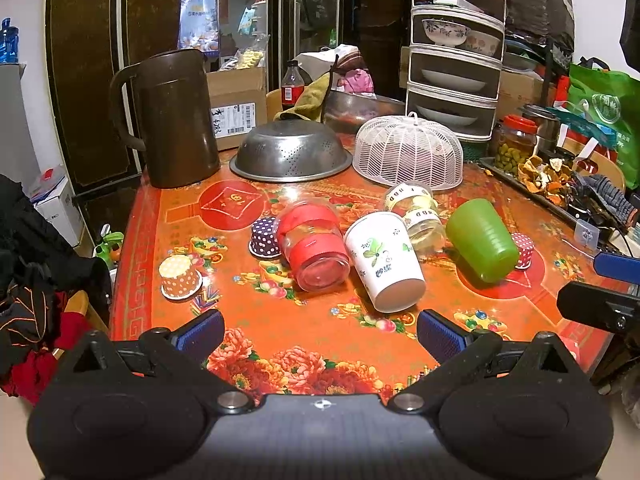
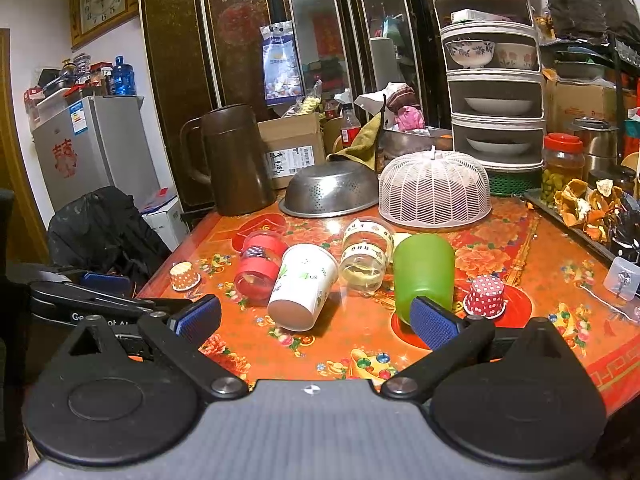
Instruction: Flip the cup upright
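Left wrist view: left tongs [image 1: 320,330] spread wide, holding nothing | right tongs [image 2: 316,318] likewise spread | white printed paper cup [image 1: 383,261] on its side mid-table [image 1: 440,344], beside toppled green plastic cup [image 1: 482,240].

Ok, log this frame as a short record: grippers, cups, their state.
left gripper: open, empty
right gripper: open, empty
white cup: on its side
green cup: on its side
red-banded jar: on its side
clear cup: on its side
table: red floral cloth
task: no cup upright yet
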`<move>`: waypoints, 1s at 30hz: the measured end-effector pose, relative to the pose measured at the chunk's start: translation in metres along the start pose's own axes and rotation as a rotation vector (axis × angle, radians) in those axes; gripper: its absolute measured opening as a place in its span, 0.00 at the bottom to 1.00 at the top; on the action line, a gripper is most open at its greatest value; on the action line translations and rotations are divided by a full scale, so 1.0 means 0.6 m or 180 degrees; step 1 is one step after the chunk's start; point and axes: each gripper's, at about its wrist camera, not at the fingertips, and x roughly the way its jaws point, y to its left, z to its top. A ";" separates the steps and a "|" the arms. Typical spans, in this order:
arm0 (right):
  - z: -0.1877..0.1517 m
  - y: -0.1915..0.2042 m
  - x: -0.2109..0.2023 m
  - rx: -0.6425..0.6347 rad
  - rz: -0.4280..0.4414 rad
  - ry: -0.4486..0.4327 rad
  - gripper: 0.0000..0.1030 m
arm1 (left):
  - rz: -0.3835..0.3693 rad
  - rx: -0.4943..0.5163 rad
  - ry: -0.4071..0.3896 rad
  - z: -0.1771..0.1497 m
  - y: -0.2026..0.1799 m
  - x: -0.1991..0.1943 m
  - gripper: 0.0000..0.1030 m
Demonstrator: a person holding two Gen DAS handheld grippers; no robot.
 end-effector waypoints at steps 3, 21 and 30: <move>-0.001 0.000 -0.001 0.0003 0.0000 0.0001 0.99 | -0.0002 0.0002 -0.0003 0.000 0.000 0.000 1.00; 0.000 -0.002 -0.001 0.0003 0.0004 -0.0005 0.99 | -0.0004 0.0004 -0.0006 -0.001 -0.002 -0.002 1.00; 0.000 -0.002 0.000 0.0002 -0.0001 0.0001 0.99 | -0.0021 0.0013 -0.0012 -0.002 -0.003 -0.002 1.00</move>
